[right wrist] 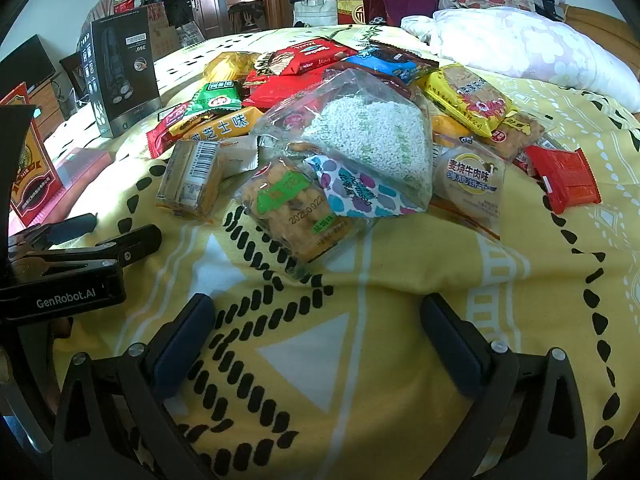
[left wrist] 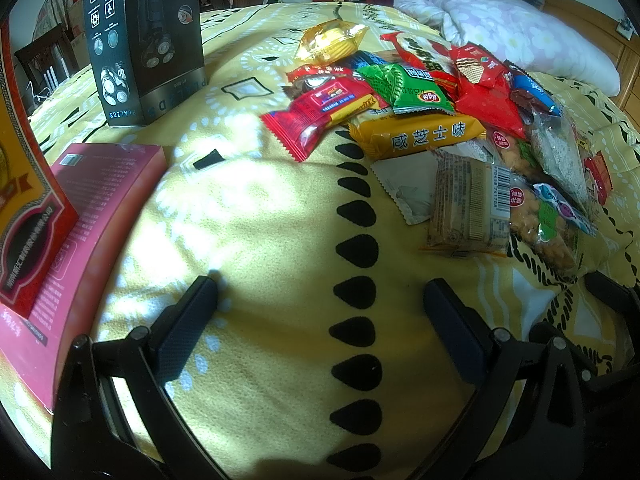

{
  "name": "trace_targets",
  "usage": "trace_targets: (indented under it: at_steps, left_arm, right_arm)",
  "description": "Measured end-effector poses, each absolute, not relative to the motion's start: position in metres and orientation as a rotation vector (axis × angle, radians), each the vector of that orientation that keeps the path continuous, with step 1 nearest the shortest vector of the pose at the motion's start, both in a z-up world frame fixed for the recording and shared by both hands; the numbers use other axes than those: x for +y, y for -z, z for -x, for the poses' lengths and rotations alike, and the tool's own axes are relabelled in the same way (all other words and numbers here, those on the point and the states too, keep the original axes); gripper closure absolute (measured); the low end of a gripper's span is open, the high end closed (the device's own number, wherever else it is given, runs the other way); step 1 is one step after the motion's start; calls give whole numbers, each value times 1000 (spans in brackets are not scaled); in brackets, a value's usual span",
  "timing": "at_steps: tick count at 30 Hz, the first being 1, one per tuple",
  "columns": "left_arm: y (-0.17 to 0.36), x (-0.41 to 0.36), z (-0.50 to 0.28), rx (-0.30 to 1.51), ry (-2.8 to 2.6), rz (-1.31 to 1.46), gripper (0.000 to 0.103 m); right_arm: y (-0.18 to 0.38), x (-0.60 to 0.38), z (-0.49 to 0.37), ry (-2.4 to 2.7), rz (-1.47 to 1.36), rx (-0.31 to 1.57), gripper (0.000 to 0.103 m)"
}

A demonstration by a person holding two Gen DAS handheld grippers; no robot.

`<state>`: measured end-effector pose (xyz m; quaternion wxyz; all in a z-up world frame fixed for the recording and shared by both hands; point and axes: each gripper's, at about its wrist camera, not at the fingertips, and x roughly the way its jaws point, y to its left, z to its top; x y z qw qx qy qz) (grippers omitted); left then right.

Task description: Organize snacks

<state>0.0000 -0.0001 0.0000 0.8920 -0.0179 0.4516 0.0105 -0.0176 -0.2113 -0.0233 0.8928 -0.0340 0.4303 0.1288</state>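
A heap of wrapped snacks lies on a yellow patterned bedspread point(left wrist: 260, 240). In the left wrist view it sits upper right: a red packet point(left wrist: 308, 120), a yellow packet point(left wrist: 420, 136), a green packet point(left wrist: 404, 88) and a brown biscuit pack point(left wrist: 468, 204). My left gripper point(left wrist: 320, 312) is open over bare bedspread, short of the heap. In the right wrist view a clear bag of white puffed grains point(right wrist: 368, 136) tops the heap, with a bag of fried snacks point(right wrist: 292, 208) in front and a red packet point(right wrist: 564, 176) apart at right. My right gripper point(right wrist: 316, 328) is open and empty, just before the fried snacks. The left gripper point(right wrist: 80, 248) shows at its left.
A black shaver box point(left wrist: 144, 40) stands upright at the back left. A pink flat box point(left wrist: 88, 232) and a red and gold box point(left wrist: 28, 184) lie at the left edge. A white floral pillow point(left wrist: 532, 40) rests at the back right. Clutter and a doorway lie beyond the bed.
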Motion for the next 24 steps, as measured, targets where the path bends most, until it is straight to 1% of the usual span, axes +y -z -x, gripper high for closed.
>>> trace_targets:
  at_steps: [20, 24]
  left_arm:
    - [0, 0, 0, 939, -20, 37, 0]
    - [-1, 0, 0, 935, -14, 43, 0]
  right_arm:
    - [23, -211, 18, -267, 74, 897, 0]
    - [13, -206, 18, -286, 125, 1000, 0]
